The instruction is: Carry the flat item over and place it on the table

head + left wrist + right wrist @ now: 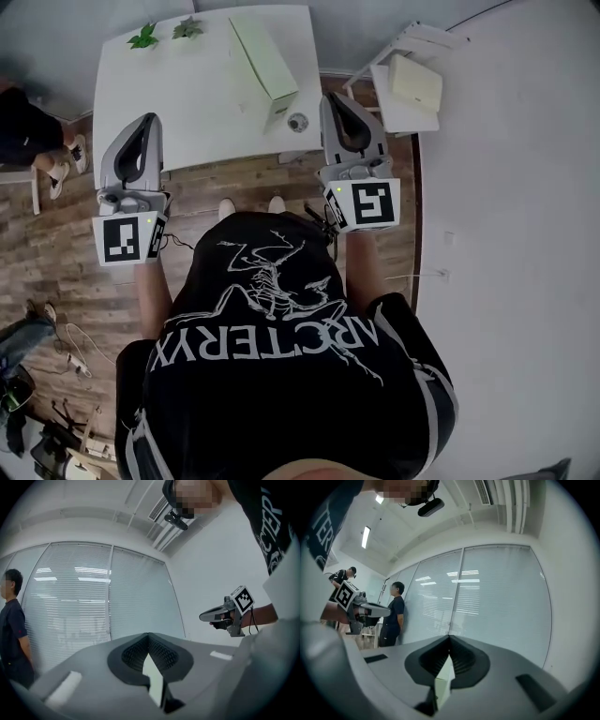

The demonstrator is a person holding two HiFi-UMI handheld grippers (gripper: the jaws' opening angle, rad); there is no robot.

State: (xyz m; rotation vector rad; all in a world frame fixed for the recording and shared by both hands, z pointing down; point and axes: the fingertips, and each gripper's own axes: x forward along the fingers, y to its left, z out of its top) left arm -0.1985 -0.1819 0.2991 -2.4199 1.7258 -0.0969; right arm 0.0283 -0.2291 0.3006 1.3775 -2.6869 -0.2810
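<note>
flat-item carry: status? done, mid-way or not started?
Possibly done: a pale green flat box already lies on the white table. In hand: nothing. The left gripper and right gripper are both shut and empty, held short of the table. Left: a cream flat item sits on the small stand at right; if that is the one meant, the carry hasn't begun.

White table (187, 103) with box (265, 61) and plants (143, 37)
</note>
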